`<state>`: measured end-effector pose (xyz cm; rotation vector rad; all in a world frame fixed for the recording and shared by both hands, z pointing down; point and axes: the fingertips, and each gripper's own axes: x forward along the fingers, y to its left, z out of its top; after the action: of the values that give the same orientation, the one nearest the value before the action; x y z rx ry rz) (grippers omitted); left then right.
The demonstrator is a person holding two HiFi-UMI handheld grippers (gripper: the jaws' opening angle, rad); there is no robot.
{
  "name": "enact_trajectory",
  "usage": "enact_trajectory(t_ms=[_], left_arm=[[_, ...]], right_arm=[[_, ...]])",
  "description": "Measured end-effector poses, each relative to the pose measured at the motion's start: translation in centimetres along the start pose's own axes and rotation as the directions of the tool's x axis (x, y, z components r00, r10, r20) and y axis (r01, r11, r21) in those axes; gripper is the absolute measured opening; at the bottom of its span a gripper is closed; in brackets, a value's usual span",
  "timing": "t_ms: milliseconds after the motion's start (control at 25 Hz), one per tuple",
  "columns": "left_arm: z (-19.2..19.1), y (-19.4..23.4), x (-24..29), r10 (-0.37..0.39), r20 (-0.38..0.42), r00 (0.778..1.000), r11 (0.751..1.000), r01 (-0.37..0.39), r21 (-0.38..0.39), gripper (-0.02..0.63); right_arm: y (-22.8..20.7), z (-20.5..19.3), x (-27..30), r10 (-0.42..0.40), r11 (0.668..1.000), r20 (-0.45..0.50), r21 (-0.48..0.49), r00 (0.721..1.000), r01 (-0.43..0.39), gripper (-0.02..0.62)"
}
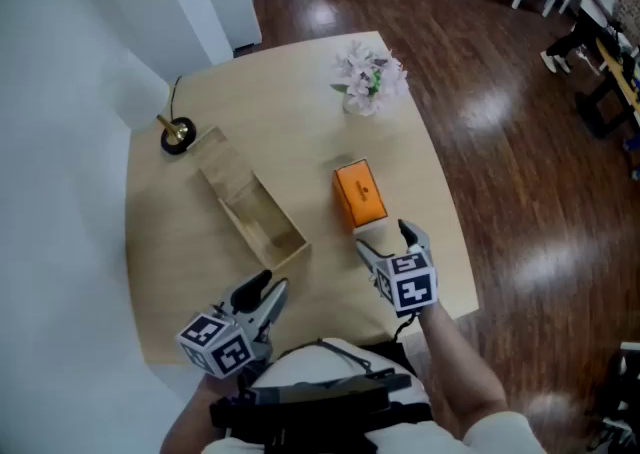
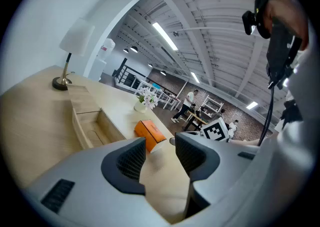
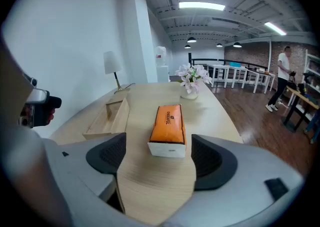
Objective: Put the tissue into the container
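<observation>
Orange tissue pack, print unreadable

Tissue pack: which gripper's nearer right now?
Right. The right gripper, jaws open, sits just short of the near end of the orange tissue pack, lined up with it. The left gripper, also open, is farther back, by the wooden container.

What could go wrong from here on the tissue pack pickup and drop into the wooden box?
1. The right gripper, jaws open, faces the short end of the tissue pack. If it comes in off-centre, a jaw could shove the pack toward the flower vase instead of straddling it.
2. The wooden box lies at an angle to the pack and its open part looks narrow, so the pack may catch on a wall unless turned.
</observation>
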<state>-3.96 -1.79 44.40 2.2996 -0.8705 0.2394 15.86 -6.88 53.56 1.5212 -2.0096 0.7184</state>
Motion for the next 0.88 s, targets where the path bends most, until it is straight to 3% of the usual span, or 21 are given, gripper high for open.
enact_trajectory(t_ms=[880], left_arm=[[2.2,0.5,5.6,-0.006,-0.030,1.000,0.999,0.007,0.035,0.210]], right_arm=[[-2.3,3.3,7.1,0.000,1.000,-0.038,-0.022,0.999,-0.001,0.430]])
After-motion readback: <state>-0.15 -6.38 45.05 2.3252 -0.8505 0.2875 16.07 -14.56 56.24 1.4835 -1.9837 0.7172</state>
